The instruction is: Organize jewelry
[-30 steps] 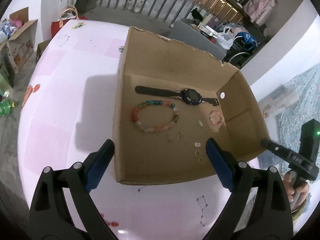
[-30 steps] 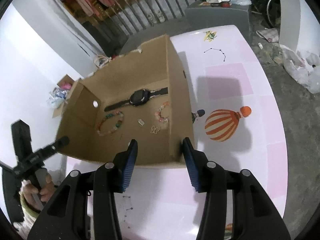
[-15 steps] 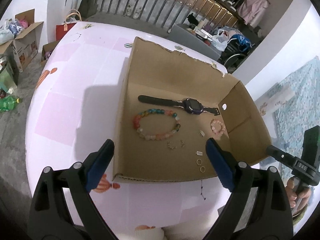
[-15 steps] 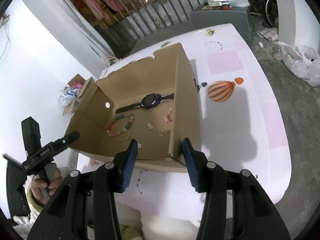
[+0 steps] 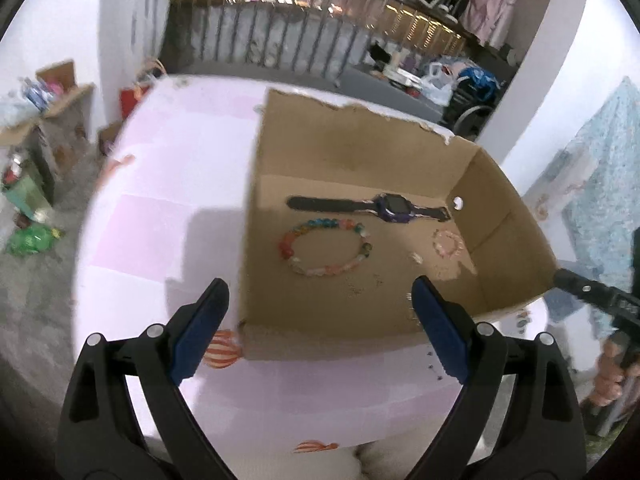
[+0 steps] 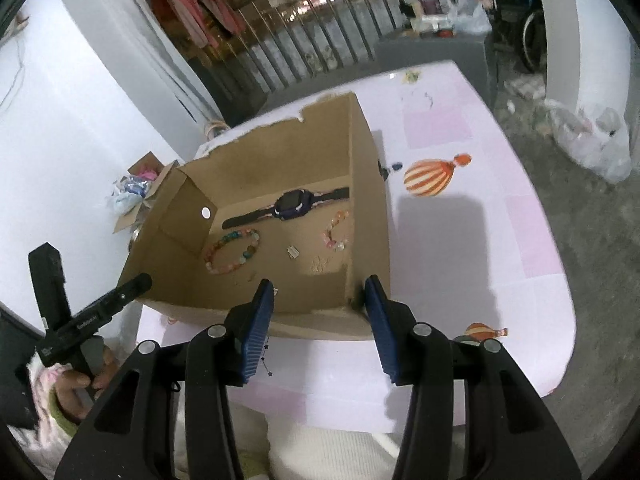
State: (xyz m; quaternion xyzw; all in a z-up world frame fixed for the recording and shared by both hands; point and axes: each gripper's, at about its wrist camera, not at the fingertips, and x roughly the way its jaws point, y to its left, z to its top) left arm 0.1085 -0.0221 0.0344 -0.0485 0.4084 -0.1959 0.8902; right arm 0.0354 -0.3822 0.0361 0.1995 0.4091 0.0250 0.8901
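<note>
An open cardboard box (image 5: 360,152) (image 6: 368,200) stands on the pink table. Inside lie a purple watch (image 5: 394,208) (image 6: 294,203), a large multicolour bead bracelet (image 5: 326,246) (image 6: 232,250), a small pink bracelet (image 5: 448,242) (image 6: 335,236) and several tiny rings and earrings (image 5: 414,258) (image 6: 294,252). My left gripper (image 5: 320,324) hangs open in front of the box's near wall, nothing between its fingers. Near the box's front right corner my right gripper (image 6: 320,324) is open too and holds nothing.
The table (image 5: 160,216) (image 6: 460,240) has balloon prints (image 6: 430,176). The other gripper and a hand (image 6: 76,376) show at each view's edge. Boxes and bags (image 5: 48,96) crowd the floor on the left, a white bag (image 6: 592,140) on the right, railings behind.
Both grippers have drawn back from the box toward the table's near edge, so more of the table and room shows. The jewellery in the box has not moved.
</note>
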